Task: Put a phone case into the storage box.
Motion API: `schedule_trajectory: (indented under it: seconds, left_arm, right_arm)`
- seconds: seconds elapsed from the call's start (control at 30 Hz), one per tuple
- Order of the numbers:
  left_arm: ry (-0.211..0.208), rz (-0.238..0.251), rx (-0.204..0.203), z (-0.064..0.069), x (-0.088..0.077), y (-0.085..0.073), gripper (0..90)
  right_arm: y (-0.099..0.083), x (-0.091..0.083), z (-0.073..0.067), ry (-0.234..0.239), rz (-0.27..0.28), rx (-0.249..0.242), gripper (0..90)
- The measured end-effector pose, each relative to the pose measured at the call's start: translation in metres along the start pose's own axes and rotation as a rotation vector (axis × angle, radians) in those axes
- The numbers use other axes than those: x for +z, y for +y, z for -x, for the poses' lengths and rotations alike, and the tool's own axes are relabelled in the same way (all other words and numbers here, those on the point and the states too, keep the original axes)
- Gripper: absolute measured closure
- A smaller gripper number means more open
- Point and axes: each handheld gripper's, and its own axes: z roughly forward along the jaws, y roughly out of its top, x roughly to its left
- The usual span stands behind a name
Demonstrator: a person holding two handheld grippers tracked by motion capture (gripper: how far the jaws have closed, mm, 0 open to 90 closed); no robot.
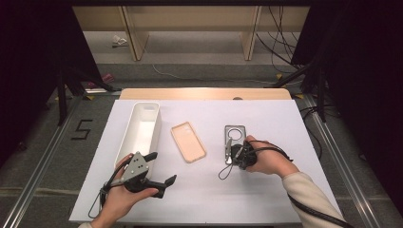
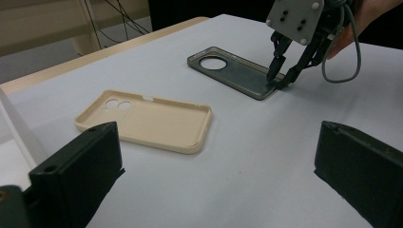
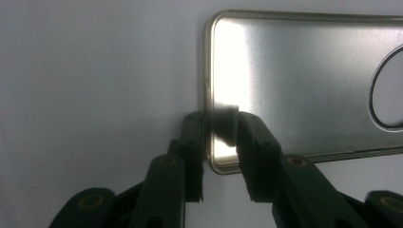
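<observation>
1. The right gripper [image 3: 219,130] straddles the near short edge of the dark phone case [image 3: 304,80], one jaw outside the rim, one inside, not yet clearly pinching it.
2. The left gripper [image 1: 159,167] hangs spread wide and empty above the white surface [image 1: 266,190].
3. Beyond it lie the beige phone case [image 2: 152,121] and the white bin [image 1: 142,126].
</observation>
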Motion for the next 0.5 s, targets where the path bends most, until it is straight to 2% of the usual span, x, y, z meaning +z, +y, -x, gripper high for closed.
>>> schedule_trajectory:
  seconds: [0.5]
  left_arm:
    - [-0.004, -0.005, 0.004, 0.0011, 0.0008, -0.0004, 1.4]
  right_arm:
    - [0.0020, -0.0001, -0.0025, 0.016, -0.017, -0.008, 81.8]
